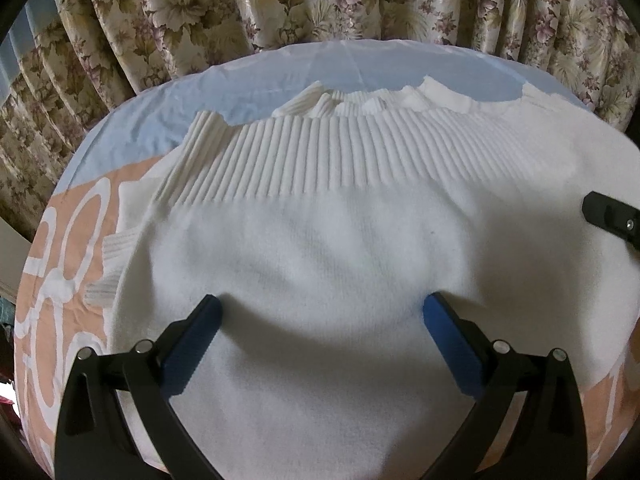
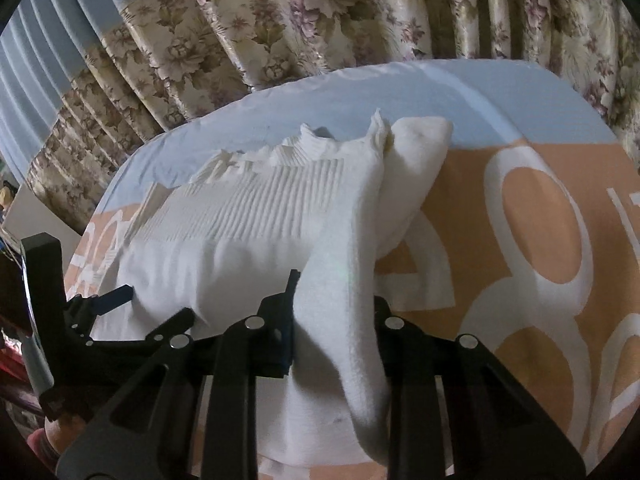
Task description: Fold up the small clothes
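The right hand-held gripper (image 2: pixel 334 312) is clenched on the near right edge of the white sweater (image 2: pixel 256 240), lifting a fold of it while angled down. The left hand-held gripper (image 1: pixel 322 308) is spread wide, its blue pads (image 1: pixel 452 344) resting on the sweater's middle. The sweater lies across the bed (image 2: pixel 532 248), with bare sheet to its right and floral curtains (image 1: pixel 320 0) behind.

A white knitted sweater (image 1: pixel 320 240) with a ribbed band is spread on the bed; its right edge (image 2: pixel 344 280) is lifted into a fold.
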`<control>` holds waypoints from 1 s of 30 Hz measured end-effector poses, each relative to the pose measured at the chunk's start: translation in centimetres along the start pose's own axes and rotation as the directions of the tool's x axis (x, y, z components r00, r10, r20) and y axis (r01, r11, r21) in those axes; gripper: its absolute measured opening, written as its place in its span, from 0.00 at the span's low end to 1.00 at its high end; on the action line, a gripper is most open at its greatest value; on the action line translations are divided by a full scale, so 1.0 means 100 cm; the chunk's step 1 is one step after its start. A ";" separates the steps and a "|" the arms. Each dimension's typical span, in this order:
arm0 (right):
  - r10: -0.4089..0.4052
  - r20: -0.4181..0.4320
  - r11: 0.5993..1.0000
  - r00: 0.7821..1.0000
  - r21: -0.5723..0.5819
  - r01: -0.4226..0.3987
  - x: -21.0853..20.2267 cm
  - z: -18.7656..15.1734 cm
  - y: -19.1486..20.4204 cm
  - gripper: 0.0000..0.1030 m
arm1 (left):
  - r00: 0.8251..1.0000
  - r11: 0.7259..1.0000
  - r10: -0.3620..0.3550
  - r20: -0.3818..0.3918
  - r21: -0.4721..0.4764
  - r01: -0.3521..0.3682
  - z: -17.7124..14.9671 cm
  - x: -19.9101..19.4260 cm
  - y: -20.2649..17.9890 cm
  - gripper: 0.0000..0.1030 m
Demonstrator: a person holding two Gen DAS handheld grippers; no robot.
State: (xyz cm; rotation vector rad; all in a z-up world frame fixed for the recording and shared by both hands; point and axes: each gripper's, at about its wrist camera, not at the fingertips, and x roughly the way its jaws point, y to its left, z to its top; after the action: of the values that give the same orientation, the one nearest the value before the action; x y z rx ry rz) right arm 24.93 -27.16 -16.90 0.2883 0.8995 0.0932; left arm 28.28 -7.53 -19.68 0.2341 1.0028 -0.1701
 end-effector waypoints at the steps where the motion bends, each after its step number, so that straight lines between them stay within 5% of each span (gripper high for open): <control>1: -0.005 0.004 1.000 1.000 -0.005 0.005 0.000 0.000 0.002 0.23 | 1.000 1.000 0.006 0.005 0.008 -0.006 0.000 0.000 -0.002 0.99; 10: -0.026 0.031 0.999 0.999 -0.018 0.027 -0.005 0.007 0.042 0.21 | 0.999 0.999 -0.025 0.023 0.027 0.024 0.002 -0.016 0.020 0.99; 19: 0.030 0.046 0.985 0.998 -0.173 -0.022 0.006 0.018 0.154 0.21 | 0.990 0.991 0.122 0.077 -0.070 -0.117 -0.026 -0.055 0.167 0.99; 25: -0.017 -0.052 0.934 0.999 -0.357 -0.003 0.055 -0.004 0.256 0.20 | 0.960 0.956 0.278 0.033 -0.103 -0.274 -0.048 -0.048 0.232 0.99; 30: -0.169 -0.058 0.850 0.984 -0.514 0.116 0.096 -0.043 0.299 0.20 | 0.970 0.960 0.244 0.016 -0.145 -0.239 -0.061 -0.048 0.249 0.99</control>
State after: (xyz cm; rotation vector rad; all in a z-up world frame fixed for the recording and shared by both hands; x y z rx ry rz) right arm 28.76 4.32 -18.17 -0.2837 0.9595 0.2054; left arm 26.95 18.21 -15.92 0.2206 0.9402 0.1203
